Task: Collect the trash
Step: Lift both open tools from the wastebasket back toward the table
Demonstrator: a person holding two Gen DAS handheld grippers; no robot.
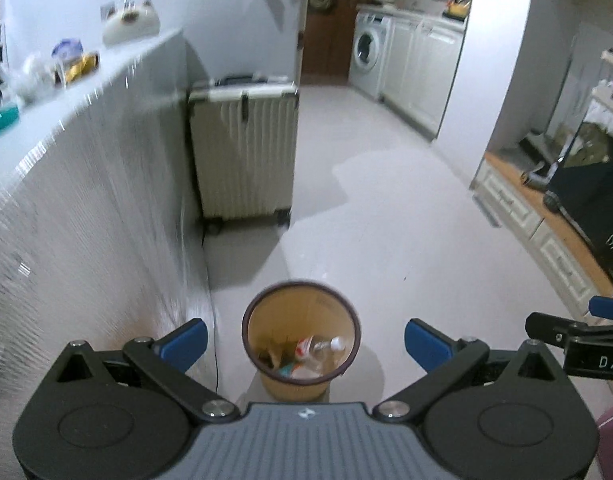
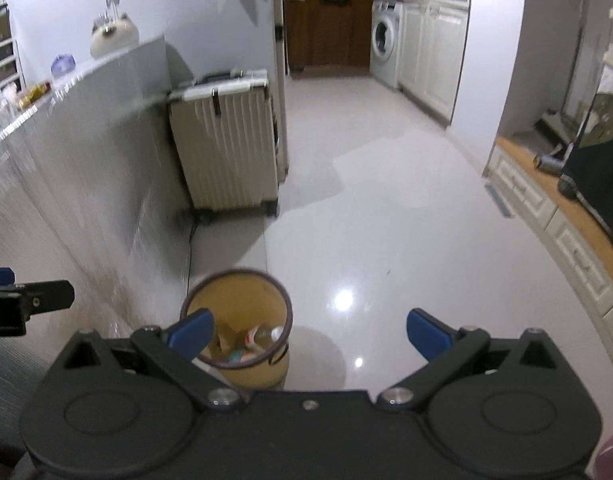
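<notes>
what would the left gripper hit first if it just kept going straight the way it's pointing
Probably the trash bin: it sits centred between the open left gripper fingers, with a plastic bottle inside. Depth is unclear, so it might pass over the rim to the floor beyond.

Each gripper has a matte black body with two round disc housings, angled black link arms joined by silver pivot screws, and blue finger pads. The left gripper (image 1: 305, 342) carries a grey ribbed centre plate with a small white logo. The right gripper (image 2: 309, 332) has a plain black centre plate with one silver screw, and its side bears white lettering "DAS".
</notes>
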